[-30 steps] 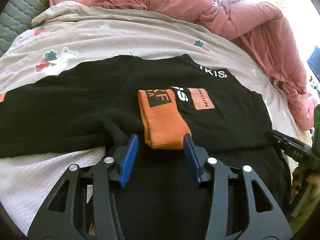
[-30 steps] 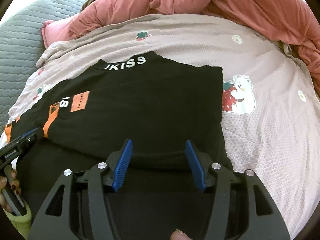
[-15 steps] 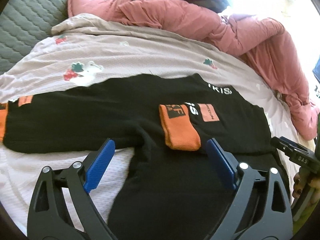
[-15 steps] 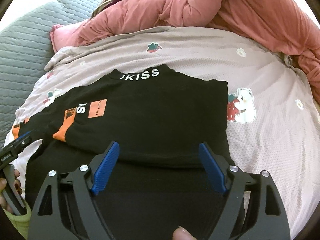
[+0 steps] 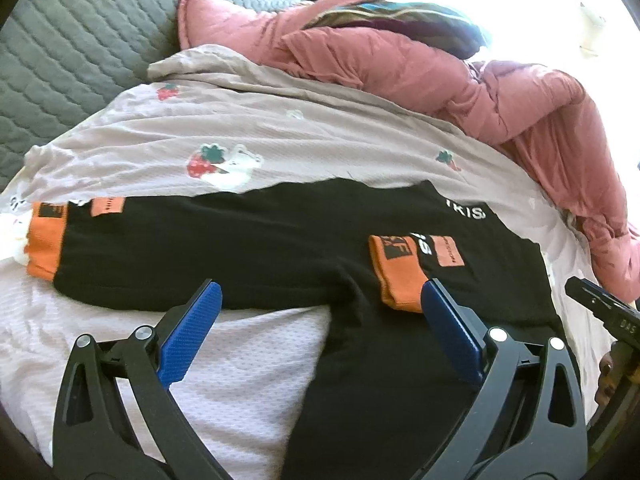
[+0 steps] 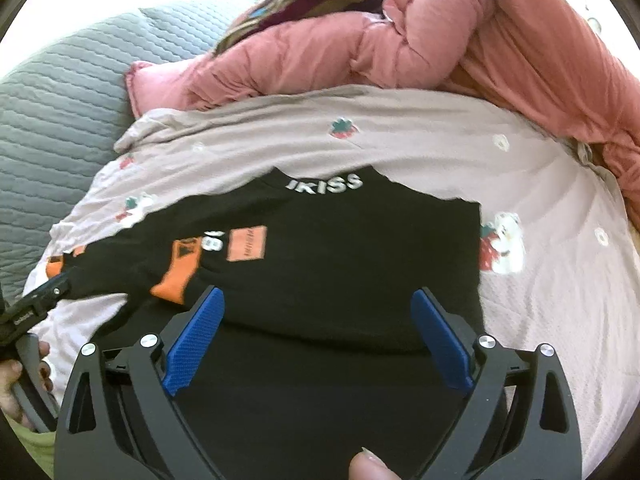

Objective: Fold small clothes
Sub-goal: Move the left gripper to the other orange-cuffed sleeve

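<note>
On the bedsheet point(image 5: 248, 364), black shirt point(image 5: 248, 248), seemingly half-folded; left tool point(image 5: 320, 328) and right tool point(image 6: 316, 328) both spread wide, empty.

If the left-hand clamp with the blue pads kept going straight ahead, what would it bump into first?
Most likely the black sweatshirt: its outstretched sleeve lies straight across the open left gripper, on the pale printed bedsheet. Depth is hard to judge, so it might brush the sheet first.
</note>
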### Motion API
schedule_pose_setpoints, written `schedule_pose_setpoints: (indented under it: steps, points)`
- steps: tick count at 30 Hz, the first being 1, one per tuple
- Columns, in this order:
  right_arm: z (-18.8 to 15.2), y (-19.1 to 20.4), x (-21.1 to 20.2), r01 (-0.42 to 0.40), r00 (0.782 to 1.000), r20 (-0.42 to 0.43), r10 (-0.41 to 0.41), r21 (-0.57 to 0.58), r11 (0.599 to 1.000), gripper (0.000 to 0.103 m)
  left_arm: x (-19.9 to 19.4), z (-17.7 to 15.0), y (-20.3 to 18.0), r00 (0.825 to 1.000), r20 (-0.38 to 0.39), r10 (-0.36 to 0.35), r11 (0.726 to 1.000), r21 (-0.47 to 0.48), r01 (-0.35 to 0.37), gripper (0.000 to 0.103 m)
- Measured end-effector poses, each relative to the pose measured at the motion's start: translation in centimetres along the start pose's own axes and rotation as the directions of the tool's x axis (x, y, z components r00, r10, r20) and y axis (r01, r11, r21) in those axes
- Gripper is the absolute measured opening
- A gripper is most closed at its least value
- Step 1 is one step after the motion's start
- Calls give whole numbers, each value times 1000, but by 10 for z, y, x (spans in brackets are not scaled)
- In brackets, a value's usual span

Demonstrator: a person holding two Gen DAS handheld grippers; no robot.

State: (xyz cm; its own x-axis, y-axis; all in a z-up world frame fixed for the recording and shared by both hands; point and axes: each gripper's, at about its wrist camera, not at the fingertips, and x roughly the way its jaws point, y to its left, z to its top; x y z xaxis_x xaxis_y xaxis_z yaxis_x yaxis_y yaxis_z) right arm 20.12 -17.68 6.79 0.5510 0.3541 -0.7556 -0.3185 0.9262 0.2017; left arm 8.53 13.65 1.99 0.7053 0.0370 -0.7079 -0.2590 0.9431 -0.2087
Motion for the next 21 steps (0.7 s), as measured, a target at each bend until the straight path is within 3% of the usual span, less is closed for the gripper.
schedule_pose_setpoints:
  steps: [21]
  points:
    - [19, 97, 1, -81, 996, 28, 85, -109, 991, 96, -41, 8, 74, 990, 92, 104, 987, -133, -92, 93]
